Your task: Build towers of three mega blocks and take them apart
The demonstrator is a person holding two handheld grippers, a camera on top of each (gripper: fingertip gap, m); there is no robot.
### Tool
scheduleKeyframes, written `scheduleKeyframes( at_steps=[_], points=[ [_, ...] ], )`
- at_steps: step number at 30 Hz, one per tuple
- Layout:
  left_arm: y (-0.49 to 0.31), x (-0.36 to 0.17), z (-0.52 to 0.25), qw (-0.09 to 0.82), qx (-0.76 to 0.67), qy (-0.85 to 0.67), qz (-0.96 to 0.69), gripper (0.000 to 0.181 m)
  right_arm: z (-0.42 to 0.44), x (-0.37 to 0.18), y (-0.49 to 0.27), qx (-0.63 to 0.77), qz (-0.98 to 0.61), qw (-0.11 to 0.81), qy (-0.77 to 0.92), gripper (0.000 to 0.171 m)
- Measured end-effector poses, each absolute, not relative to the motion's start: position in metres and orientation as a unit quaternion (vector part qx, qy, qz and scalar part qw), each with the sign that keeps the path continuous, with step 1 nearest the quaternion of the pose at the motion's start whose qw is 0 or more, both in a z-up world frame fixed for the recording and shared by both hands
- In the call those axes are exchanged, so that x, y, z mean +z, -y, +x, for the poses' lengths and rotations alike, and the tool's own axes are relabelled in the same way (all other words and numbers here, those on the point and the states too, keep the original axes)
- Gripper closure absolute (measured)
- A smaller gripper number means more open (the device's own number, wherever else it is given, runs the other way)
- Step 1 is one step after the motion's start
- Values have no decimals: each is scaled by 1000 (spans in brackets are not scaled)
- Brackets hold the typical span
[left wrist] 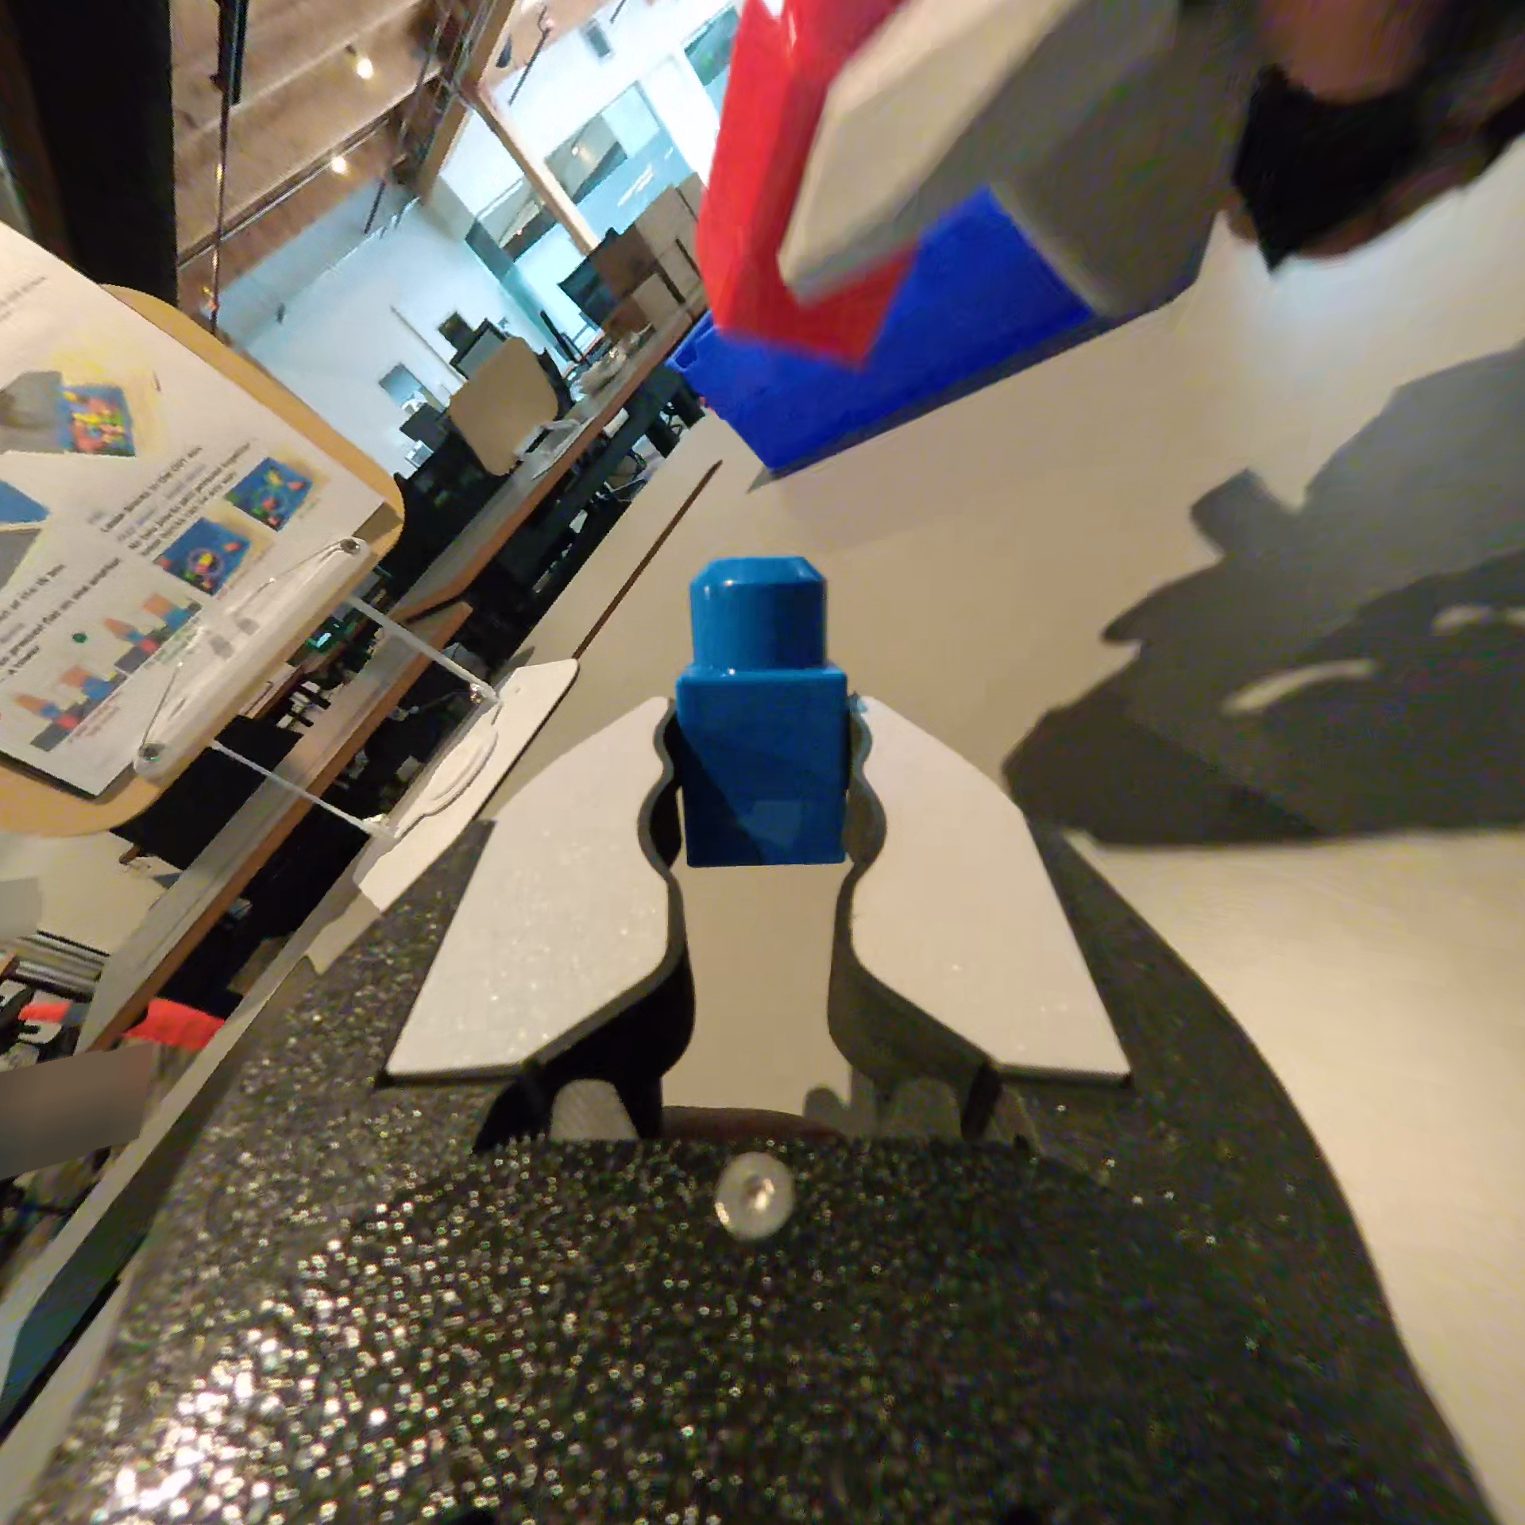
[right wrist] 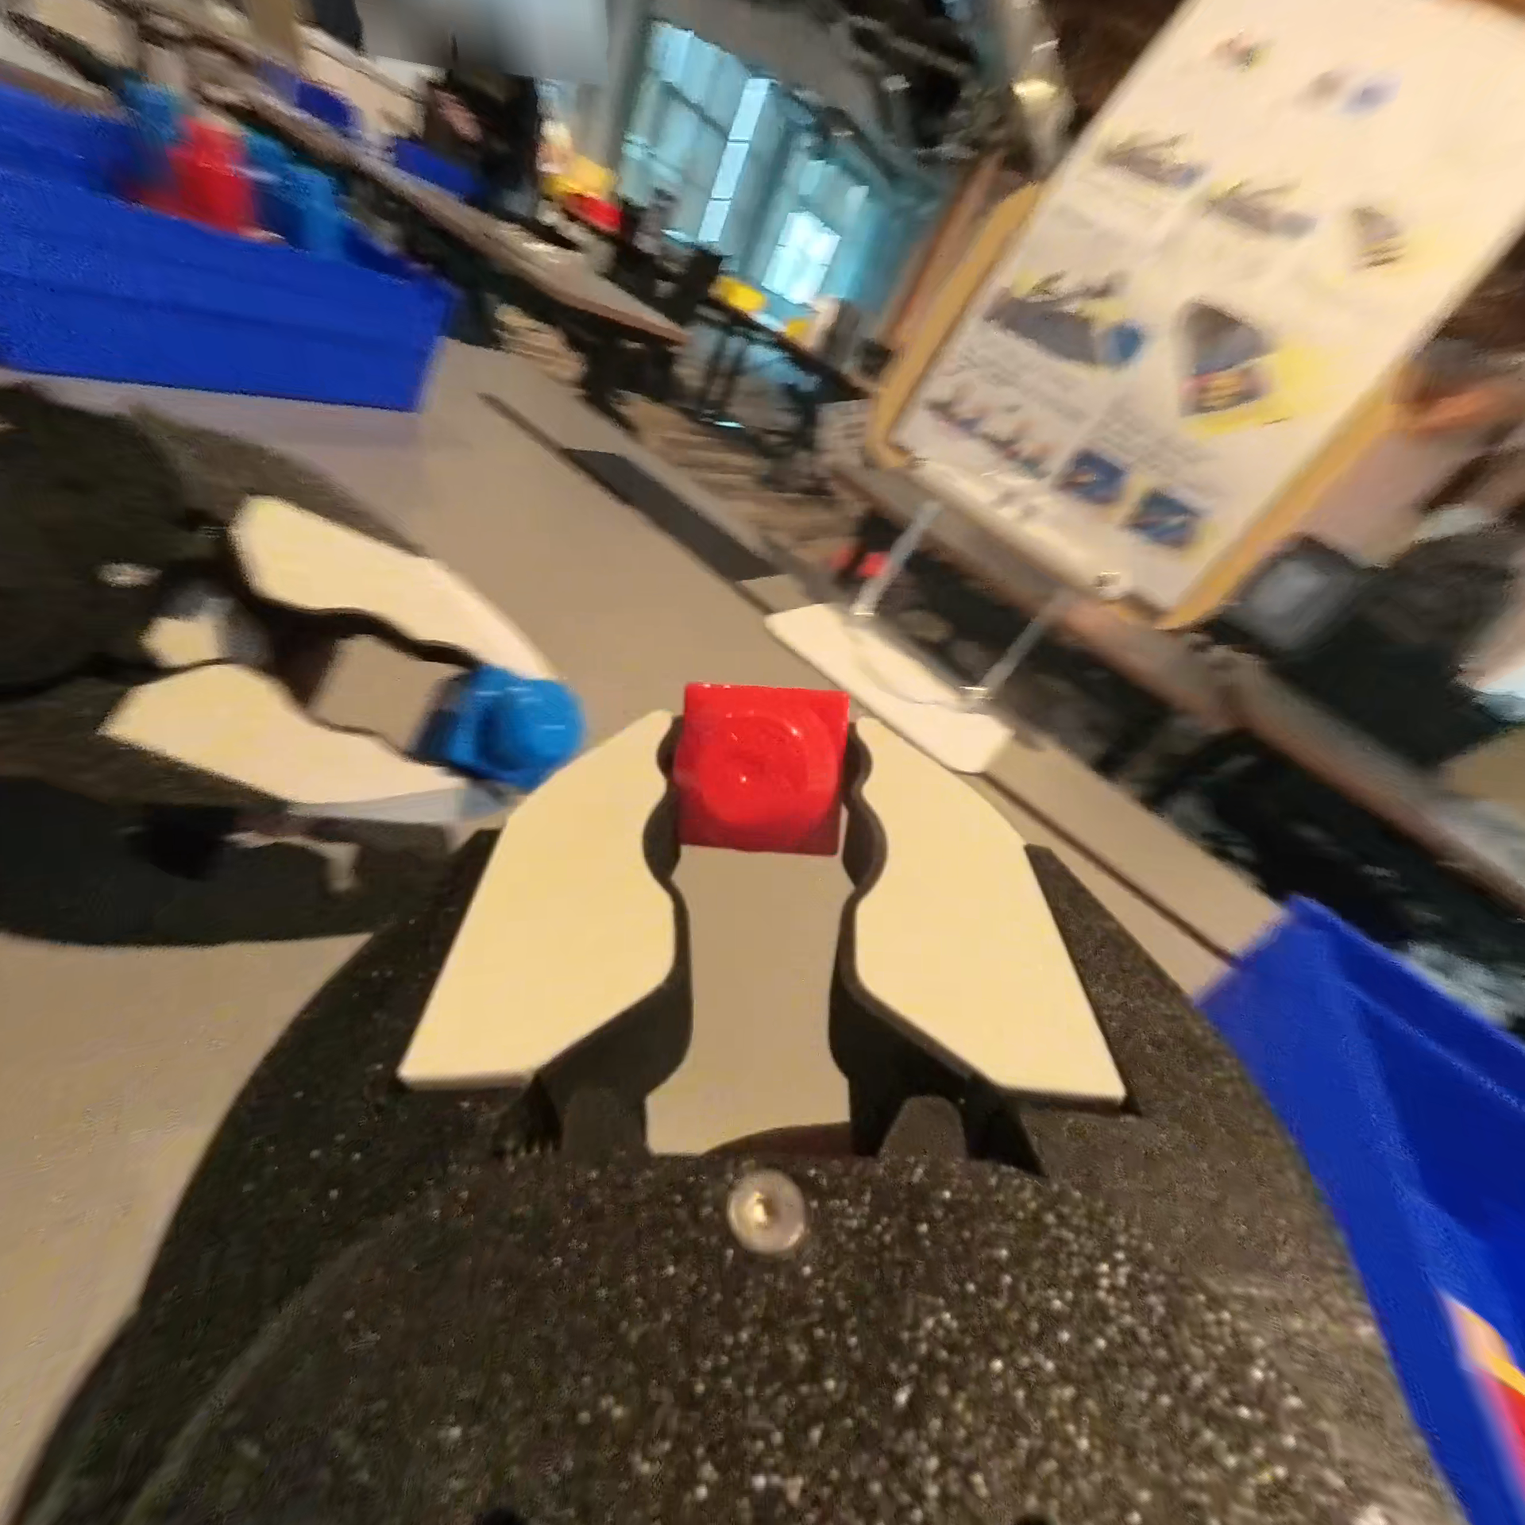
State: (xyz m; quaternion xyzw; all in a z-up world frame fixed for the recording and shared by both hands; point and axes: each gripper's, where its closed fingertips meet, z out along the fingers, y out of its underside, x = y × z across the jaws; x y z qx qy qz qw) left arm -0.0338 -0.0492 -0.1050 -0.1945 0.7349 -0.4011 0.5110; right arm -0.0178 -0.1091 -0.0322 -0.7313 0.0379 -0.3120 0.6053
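Observation:
My left gripper [left wrist: 761, 743] is shut on a blue mega block [left wrist: 763, 734], stud pointing away from the camera, held above the white table. My right gripper [right wrist: 759, 767] is shut on a red mega block [right wrist: 759, 771], its stud facing the camera. In the left wrist view the red block [left wrist: 767, 190] and a grey finger of the right gripper [left wrist: 974, 132] loom blurred at the top, close above the blue block. In the right wrist view the left gripper [right wrist: 487, 734] with the blue block [right wrist: 512, 734] shows at left, just beside the red block.
A blue bin [left wrist: 866, 380] stands on the table beyond the blocks; in the right wrist view it [right wrist: 165, 297] holds several red and blue blocks. Another blue bin [right wrist: 1403, 1155] is at lower right. An instruction board on a clear stand [left wrist: 165, 536] [right wrist: 1196, 313] stands at the table's side. There is about 10 cm between the tips of the two grippers.

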Motion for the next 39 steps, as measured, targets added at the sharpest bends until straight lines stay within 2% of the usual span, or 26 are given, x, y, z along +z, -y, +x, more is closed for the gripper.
scheduleKeyframes(
  at_steps=[4,7,10,14,16,25,32,37,39],
  points=[
    [52,-106,-35,522,-388,-739,-180,145,46,5,192,-397,-665,610,-168,135],
    [55,-111,-34,520,-379,-745,-174,145,92,8,272,-415,-619,606,-277,135],
    [57,-113,-33,517,-378,-749,-172,145,131,-19,335,-437,-608,557,-359,135],
    [58,-116,-31,515,-373,-752,-172,145,165,-74,366,-439,-651,466,-407,132],
    [58,-117,-30,517,-369,-752,-173,145,172,-92,368,-437,-671,427,-419,119],
    [56,-114,-30,522,-372,-747,-177,145,149,-52,358,-492,-667,397,-394,120],
    [57,-106,-33,527,-391,-734,-176,145,104,-14,288,-507,-690,416,-305,124],
    [58,-101,-34,530,-400,-727,-176,145,74,-25,227,-477,-732,420,-247,124],
    [58,-99,-35,533,-404,-723,-174,145,55,-36,192,-427,-755,447,-218,123]
  ],
)
